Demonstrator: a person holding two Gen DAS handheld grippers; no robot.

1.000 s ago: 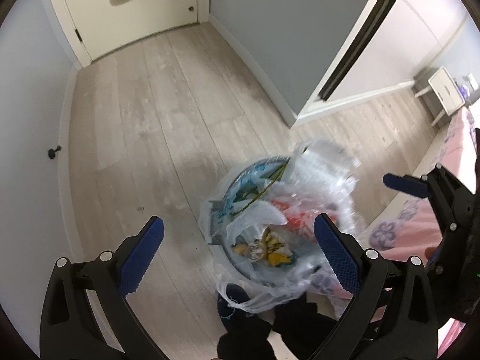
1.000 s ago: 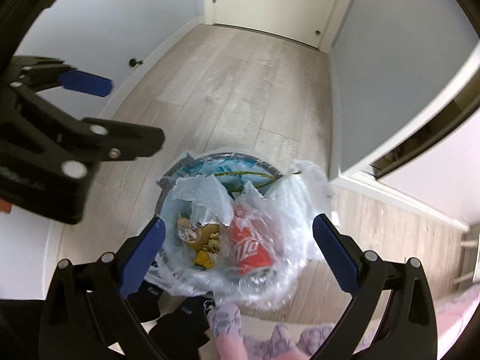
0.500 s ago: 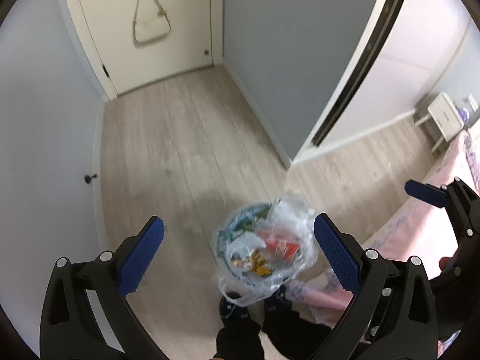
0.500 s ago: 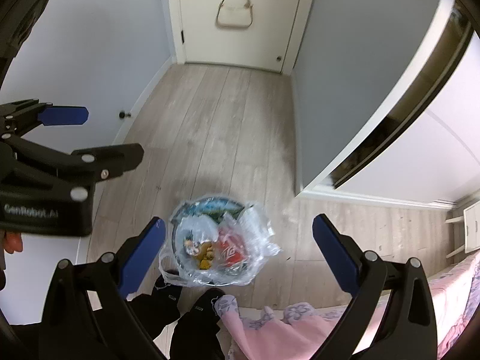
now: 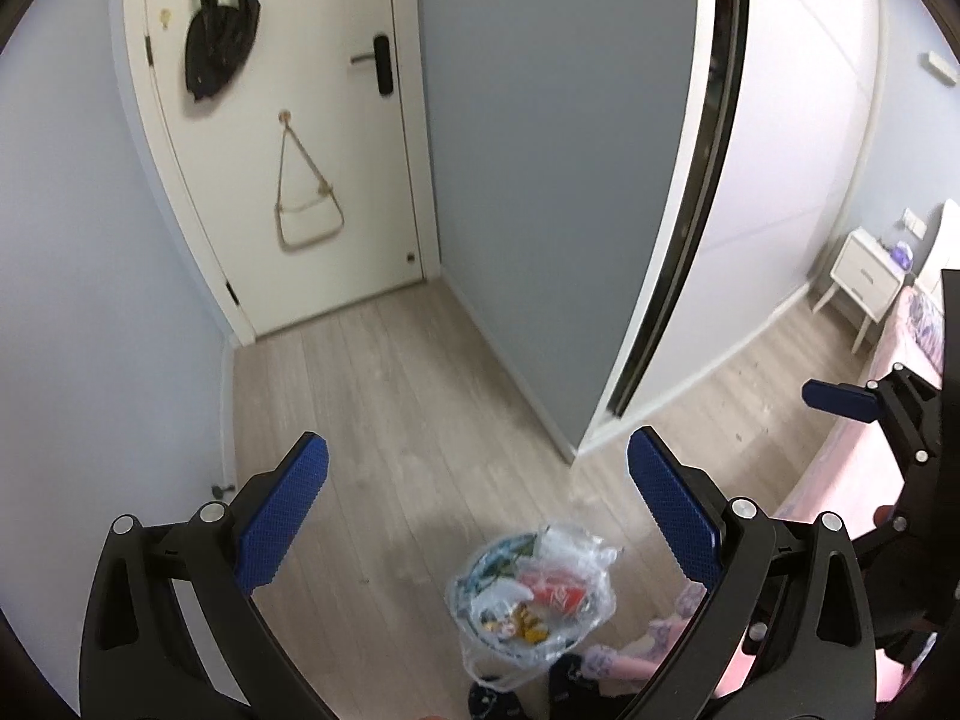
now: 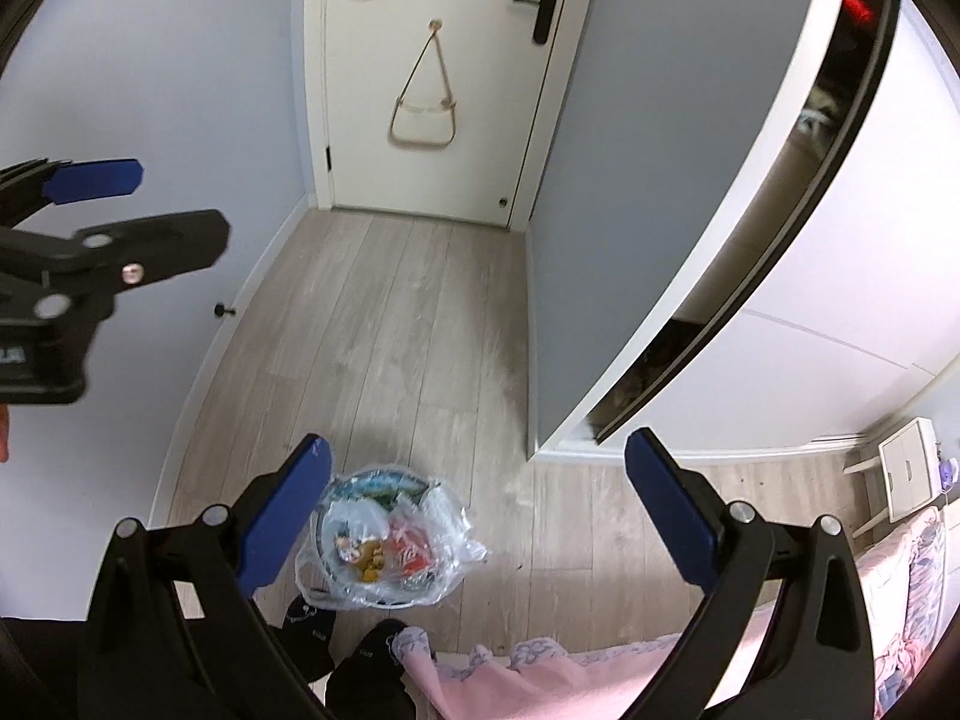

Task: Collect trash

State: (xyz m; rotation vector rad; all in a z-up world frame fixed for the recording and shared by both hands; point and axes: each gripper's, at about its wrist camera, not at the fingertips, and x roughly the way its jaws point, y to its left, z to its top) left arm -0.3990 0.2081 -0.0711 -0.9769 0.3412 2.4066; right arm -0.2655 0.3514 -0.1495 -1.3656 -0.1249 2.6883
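Both grippers, left gripper (image 5: 477,516) and right gripper (image 6: 477,513), jaws apart and empty, have risen well clear of the floor-standing trash bag (image 6: 390,546), suggesting the deposit is complete.

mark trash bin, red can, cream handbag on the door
trash bin (image 6: 384,480): right wrist view, far rim.
red can (image 6: 411,552): right wrist view, its red label inside the liner.
cream handbag (image 6: 420,123): right wrist view, the bag's body.
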